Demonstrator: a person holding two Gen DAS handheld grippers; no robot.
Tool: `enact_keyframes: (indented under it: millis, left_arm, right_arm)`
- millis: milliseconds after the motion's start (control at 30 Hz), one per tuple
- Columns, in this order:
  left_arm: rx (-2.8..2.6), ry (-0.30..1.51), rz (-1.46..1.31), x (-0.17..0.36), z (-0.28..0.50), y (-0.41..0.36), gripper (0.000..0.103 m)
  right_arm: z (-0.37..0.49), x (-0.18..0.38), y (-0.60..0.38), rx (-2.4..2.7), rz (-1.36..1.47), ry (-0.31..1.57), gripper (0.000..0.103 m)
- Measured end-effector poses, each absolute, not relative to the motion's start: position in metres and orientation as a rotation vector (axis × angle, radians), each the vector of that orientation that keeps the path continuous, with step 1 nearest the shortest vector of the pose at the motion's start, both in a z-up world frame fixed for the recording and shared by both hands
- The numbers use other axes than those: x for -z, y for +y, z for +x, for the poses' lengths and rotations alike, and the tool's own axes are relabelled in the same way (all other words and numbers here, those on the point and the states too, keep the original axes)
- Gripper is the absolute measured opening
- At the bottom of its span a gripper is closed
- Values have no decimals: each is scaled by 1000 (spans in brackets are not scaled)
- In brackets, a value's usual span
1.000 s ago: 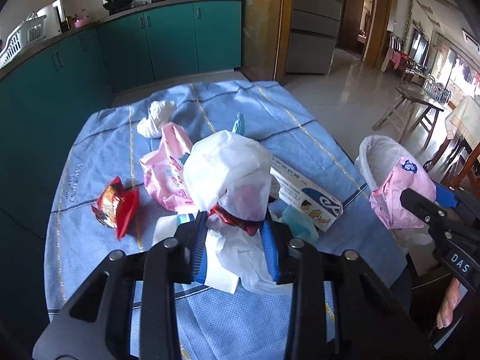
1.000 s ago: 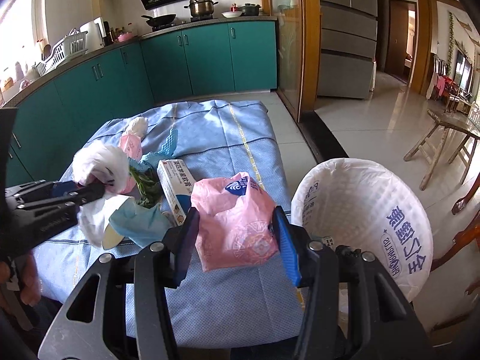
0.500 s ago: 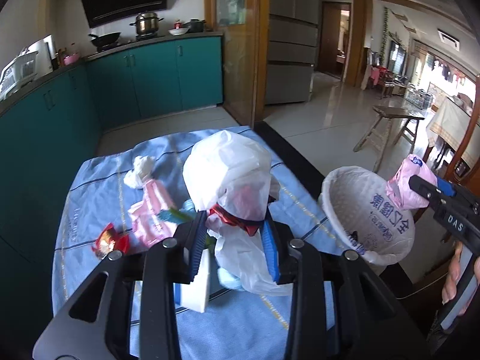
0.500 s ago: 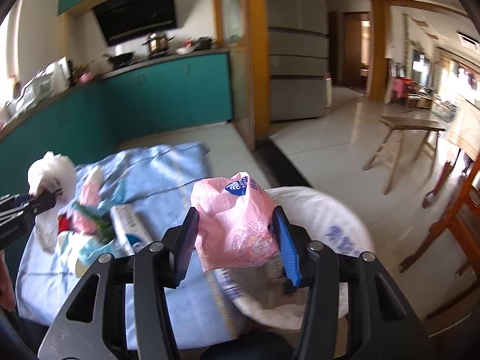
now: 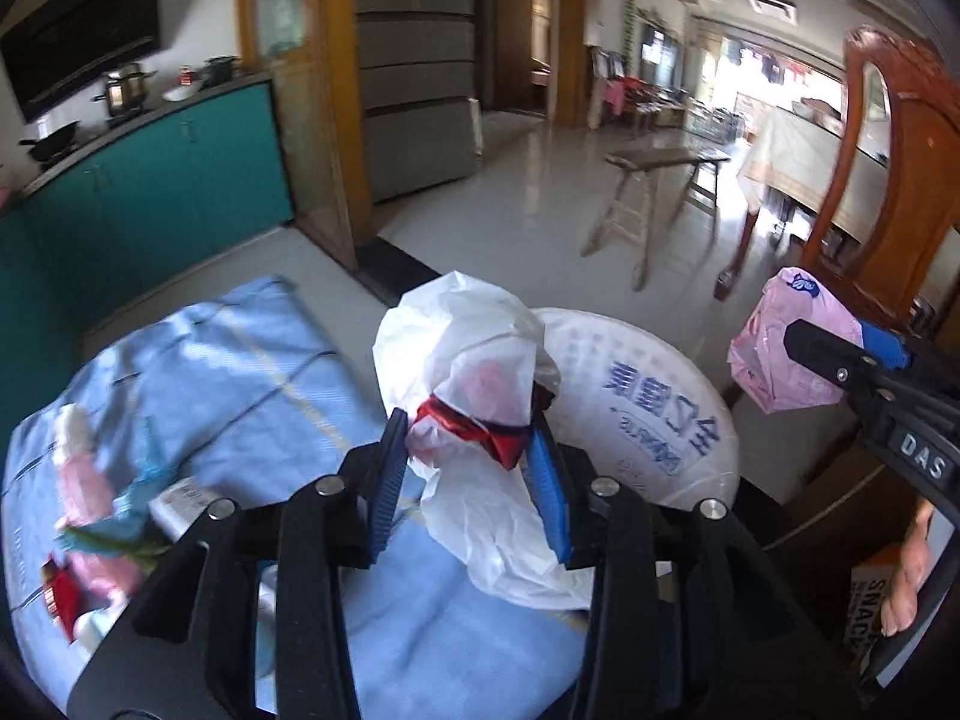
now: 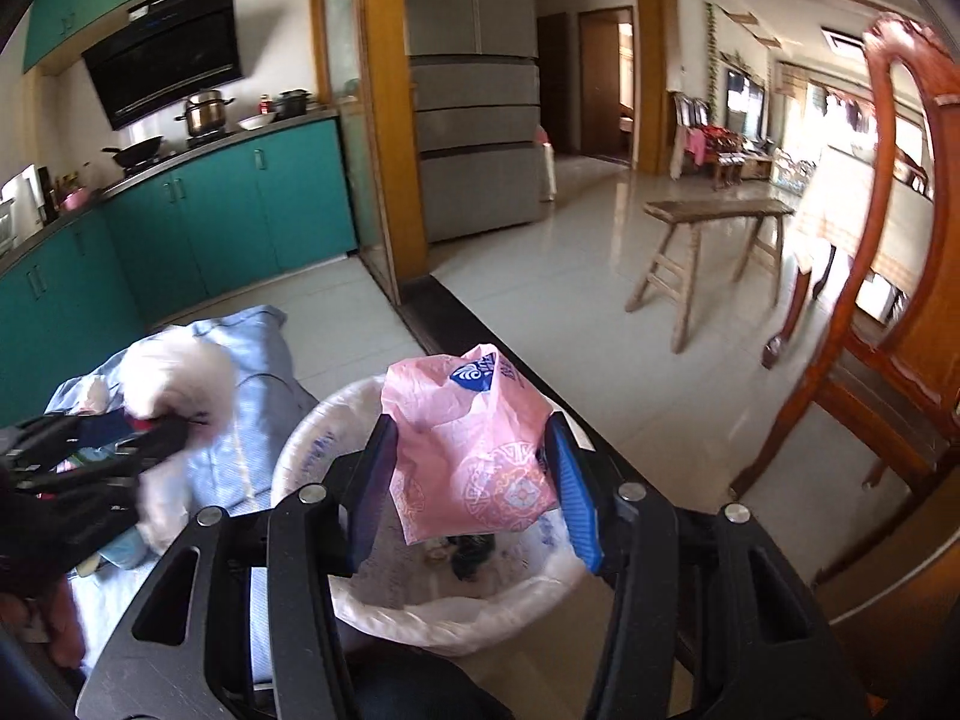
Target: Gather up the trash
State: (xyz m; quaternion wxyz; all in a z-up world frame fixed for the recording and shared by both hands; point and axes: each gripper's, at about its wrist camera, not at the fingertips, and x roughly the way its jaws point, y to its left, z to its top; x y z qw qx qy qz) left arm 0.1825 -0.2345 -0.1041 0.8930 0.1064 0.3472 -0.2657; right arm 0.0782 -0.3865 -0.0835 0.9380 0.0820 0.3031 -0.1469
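My left gripper (image 5: 471, 471) is shut on a white plastic bag (image 5: 474, 372) with red trash inside, held over the table's right edge beside the white lined trash bin (image 5: 654, 420). My right gripper (image 6: 474, 480) is shut on a pink plastic bag (image 6: 474, 438) and holds it above the open bin (image 6: 312, 450). Dark scraps lie in the bin's bottom. In the left wrist view the pink bag (image 5: 786, 342) hangs to the right of the bin. In the right wrist view the left gripper (image 6: 120, 438) with its white bag (image 6: 180, 372) is at the left.
The blue tablecloth (image 5: 240, 360) carries a pink wrapper (image 5: 84, 480), a red wrapper (image 5: 60, 594), a small box (image 5: 180, 498) and teal scraps. A wooden chair (image 6: 888, 300) stands to the right, a wooden bench (image 6: 714, 240) on the floor beyond, teal cabinets (image 6: 228, 210) behind.
Both grippers have swung right from over the table toward the bin. The pink bag now hangs above the bin's opening; the white bag has come to the table's edge beside it.
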Motion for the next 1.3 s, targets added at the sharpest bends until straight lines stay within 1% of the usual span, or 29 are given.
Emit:
enact_keyframes:
  millis: [133, 167, 200, 233, 267, 300, 333, 500, 567, 667, 800, 900, 1033, 1133, 1300]
  left_arm:
    - [608, 767, 249, 127, 192, -278, 41]
    - [621, 778, 254, 132, 193, -286, 42]
    - [628, 783, 255, 135, 193, -291, 45]
    - [627, 784, 257, 136, 194, -295, 61]
    - [616, 774, 257, 137, 193, -296, 83]
    - [602, 758, 253, 135, 192, -293, 90]
    - [576, 726, 250, 133, 191, -289, 92]
    - [430, 686, 294, 120, 194, -255, 93]
    - [355, 669, 284, 112, 195, -231, 94]
    - [238, 647, 267, 103, 194, -190, 97]
    - [80, 640, 240, 96, 196, -126, 98]
    - [-74, 675, 202, 97, 194, -69, 98]
    - [-270, 754, 122, 113, 178, 21, 98]
    - [-351, 818, 56, 125, 157, 77, 98]
    - [-409, 844, -9, 126, 130, 125, 98]
  right_arm:
    - [72, 93, -403, 340, 191, 643, 50]
    - [72, 95, -407, 346, 198, 646, 50]
    - [70, 97, -409, 350, 202, 648, 50]
    - [71, 99, -412, 353, 206, 650, 51]
    - [72, 101, -414, 354, 210, 652, 51]
    - [73, 102, -415, 353, 215, 651, 52]
    - [73, 104, -417, 346, 222, 651, 54]
    - [87, 112, -415, 305, 229, 656, 61]
    - [94, 115, -412, 294, 236, 663, 72]
    - [99, 116, -404, 266, 238, 660, 79]
    - [104, 117, -393, 241, 204, 672, 80]
    - [107, 122, -387, 218, 208, 692, 81]
    - [128, 123, -368, 131, 223, 726, 81]
    - [155, 110, -330, 8, 197, 727, 81]
    - [217, 90, -227, -245, 111, 732, 85]
